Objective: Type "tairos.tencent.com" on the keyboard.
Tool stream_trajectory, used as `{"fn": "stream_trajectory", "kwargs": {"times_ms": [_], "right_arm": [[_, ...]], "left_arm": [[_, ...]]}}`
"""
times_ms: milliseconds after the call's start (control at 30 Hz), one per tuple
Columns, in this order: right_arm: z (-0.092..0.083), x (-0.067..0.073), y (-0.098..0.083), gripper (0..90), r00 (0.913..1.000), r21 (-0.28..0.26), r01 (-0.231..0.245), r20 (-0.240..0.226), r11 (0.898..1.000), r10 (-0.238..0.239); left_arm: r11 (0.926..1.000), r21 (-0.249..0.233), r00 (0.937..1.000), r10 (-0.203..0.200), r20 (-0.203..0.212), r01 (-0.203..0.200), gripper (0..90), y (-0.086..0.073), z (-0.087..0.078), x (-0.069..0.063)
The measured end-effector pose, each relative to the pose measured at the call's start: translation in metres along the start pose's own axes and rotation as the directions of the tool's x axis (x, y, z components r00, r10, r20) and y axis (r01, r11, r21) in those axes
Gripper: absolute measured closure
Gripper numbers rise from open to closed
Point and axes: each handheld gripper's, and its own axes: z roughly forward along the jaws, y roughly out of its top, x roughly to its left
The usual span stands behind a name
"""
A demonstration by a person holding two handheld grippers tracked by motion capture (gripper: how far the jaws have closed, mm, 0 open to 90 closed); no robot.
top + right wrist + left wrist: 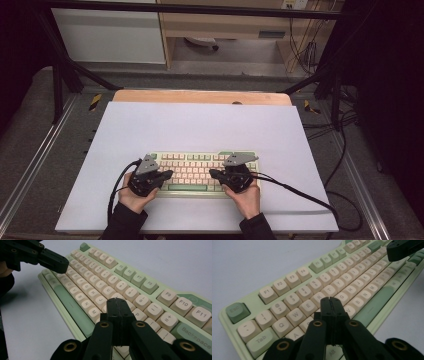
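1. A pale green keyboard with cream keys lies flat on the white sheet covering the counter, near the counter's front edge and roughly centred between the person's two hands.
2. The left hand-held gripper hangs over the left half of the keyboard, pointing inward toward the middle. In the left gripper view its jaws are pressed together with nothing between them, their tip over the letter rows around R and T.
3. The right hand-held gripper sits over the right half, pointing inward to face the left one, the two tips near each other but apart. In the right gripper view its jaws are likewise pressed together and empty, their tip above the keys near K and L.
4. Whether either tip actually touches a key is hard to tell, since the jaws hide the keys directly beneath them.
5. A dark cable trails from the right hand-held gripper across the sheet and off the counter's right side.
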Motion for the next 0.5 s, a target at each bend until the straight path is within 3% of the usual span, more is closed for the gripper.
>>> {"fn": "stream_trajectory", "kwargs": {"times_ms": [500], "right_arm": [[0.000, 0.001, -0.001, 90.0, 1.0000, -0.002, -0.002, -0.008, 1.000, 0.002]], "left_arm": [[0.9986, 0.047, 0.9996, 0.023, 0.018, -0.024, 90.0, -0.004, 0.015, -0.009]]}}
